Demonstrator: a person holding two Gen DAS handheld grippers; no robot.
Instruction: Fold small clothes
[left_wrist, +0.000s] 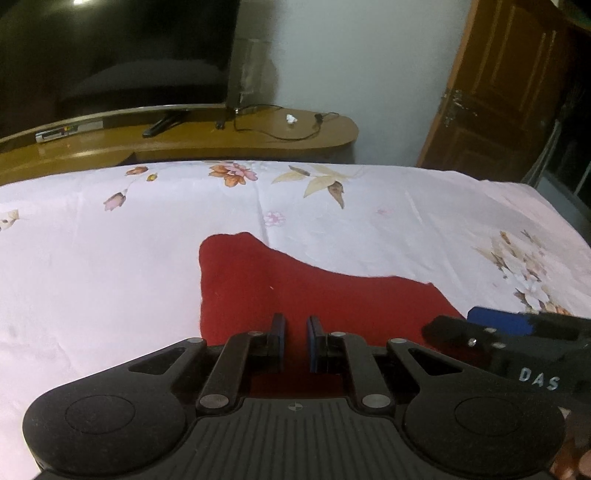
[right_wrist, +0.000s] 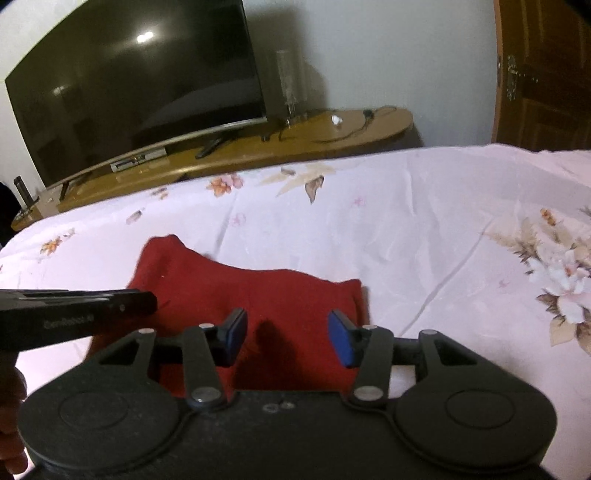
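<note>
Red cloth (left_wrist: 295, 291) lies flat on the flowered bed sheet (left_wrist: 110, 258), with the left gripper (left_wrist: 295, 332) narrowed over its near edge, grip unclear, and the right gripper (right_wrist: 288, 332) spread wide above it, likely ready to fold.

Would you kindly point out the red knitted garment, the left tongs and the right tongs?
red knitted garment (left_wrist: 280, 284): left wrist view, middle of the cloth.
left tongs (left_wrist: 295, 328): left wrist view, gap between fingertips.
right tongs (right_wrist: 288, 325): right wrist view, gap between fingertips.
</note>
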